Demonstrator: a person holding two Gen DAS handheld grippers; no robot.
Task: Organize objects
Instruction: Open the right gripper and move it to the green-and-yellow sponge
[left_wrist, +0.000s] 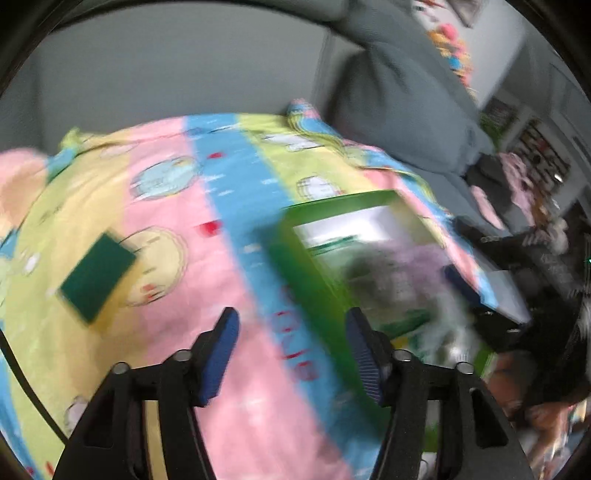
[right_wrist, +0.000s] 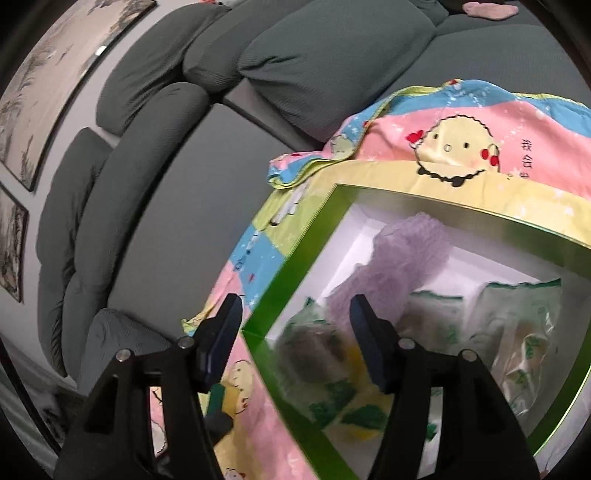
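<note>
A green box (left_wrist: 303, 266) with white inside stands on a pastel cartoon blanket (left_wrist: 155, 206); the left wrist view is blurred. A green sponge (left_wrist: 98, 277) lies on the blanket to the left. My left gripper (left_wrist: 291, 328) is open and empty, over the blanket by the box's left wall. In the right wrist view the green box (right_wrist: 291, 280) holds a purple puff (right_wrist: 406, 254) and green-white plastic packets (right_wrist: 517, 332). My right gripper (right_wrist: 295, 317) is open and empty, straddling the box's near left corner.
A grey sofa with cushions (right_wrist: 155, 122) lies behind and beside the blanket (right_wrist: 480, 122). Framed pictures (right_wrist: 48, 88) hang on the wall at left. A shelf with clutter (left_wrist: 535, 147) and dark objects (left_wrist: 517, 251) stand at right.
</note>
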